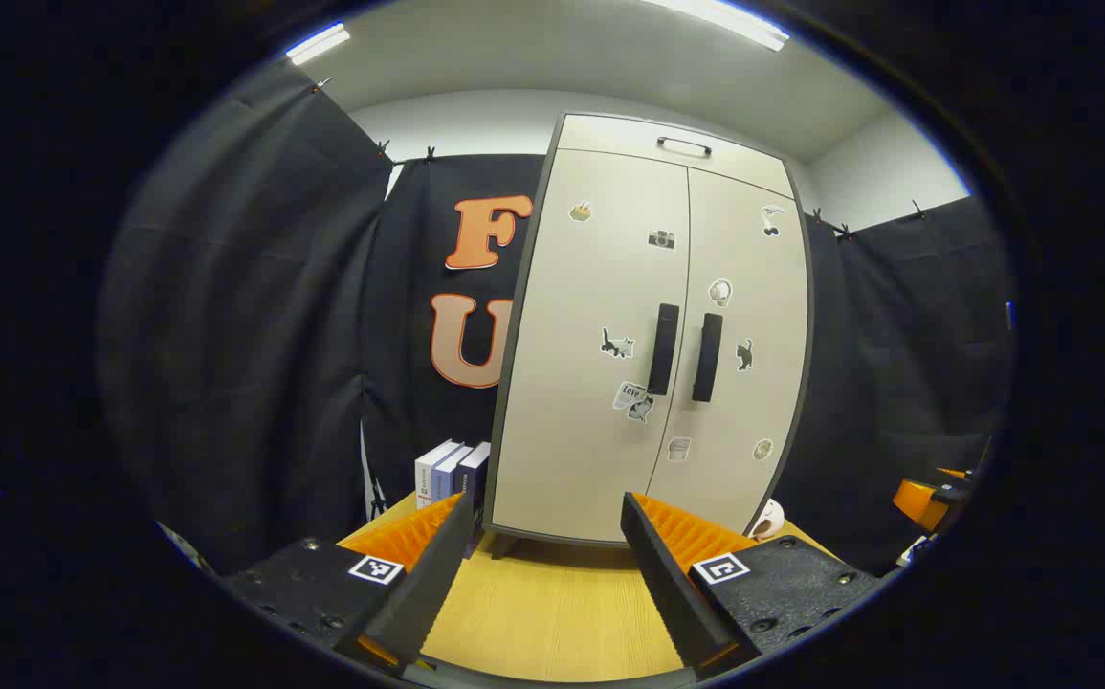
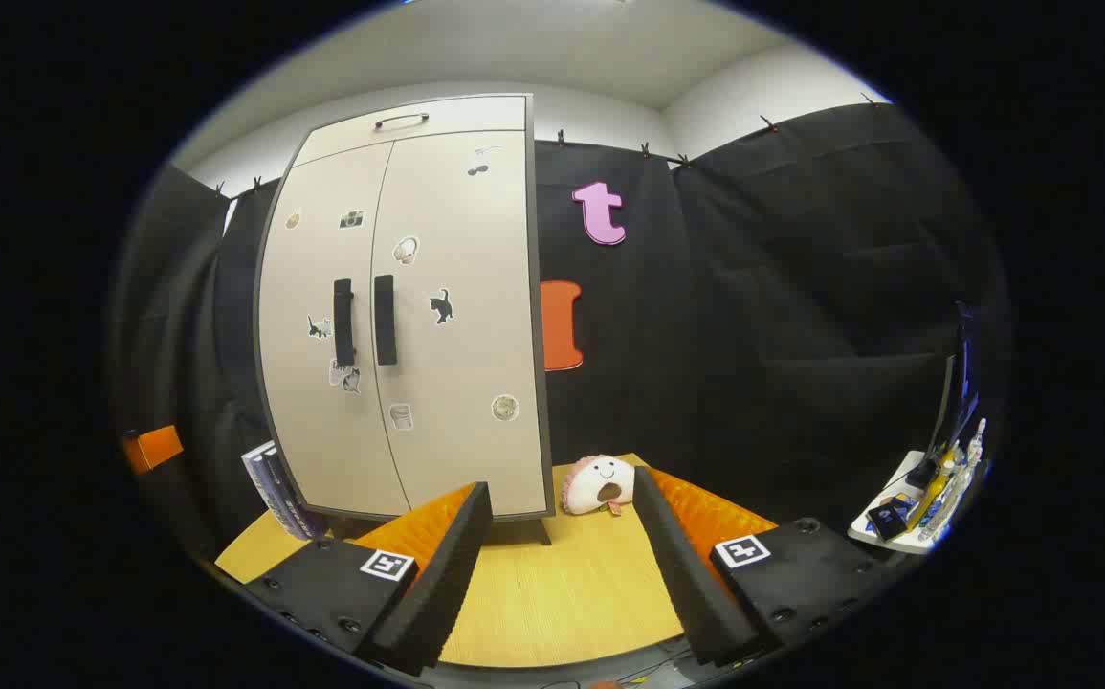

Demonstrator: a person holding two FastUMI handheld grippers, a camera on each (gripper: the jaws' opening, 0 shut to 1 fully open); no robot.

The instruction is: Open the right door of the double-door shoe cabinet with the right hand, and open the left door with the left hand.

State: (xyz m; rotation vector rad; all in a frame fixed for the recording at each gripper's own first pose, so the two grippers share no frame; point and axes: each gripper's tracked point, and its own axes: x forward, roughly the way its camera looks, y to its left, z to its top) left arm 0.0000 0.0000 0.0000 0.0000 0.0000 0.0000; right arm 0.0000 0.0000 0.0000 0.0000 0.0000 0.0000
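Observation:
A beige double-door shoe cabinet (image 1: pixel 648 335) stands on the wooden table, both doors closed and dotted with stickers. Its left door handle (image 1: pixel 663 349) and right door handle (image 1: pixel 706 357) are dark vertical bars beside the centre seam. In the right gripper view the cabinet (image 2: pixel 408 316) stands to the left, with the left handle (image 2: pixel 343 322) and the right handle (image 2: pixel 385 319). My left gripper (image 1: pixel 544 522) is open, low in front of the cabinet and well short of it. My right gripper (image 2: pixel 562 507) is open too, off to the cabinet's right, holding nothing.
Several books (image 1: pixel 452 471) stand left of the cabinet. A small plush toy (image 2: pixel 598 484) lies on the wooden table (image 2: pixel 562 593) right of the cabinet. A white shelf with small items (image 2: pixel 916 507) sits at the far right. Black cloth walls surround the booth.

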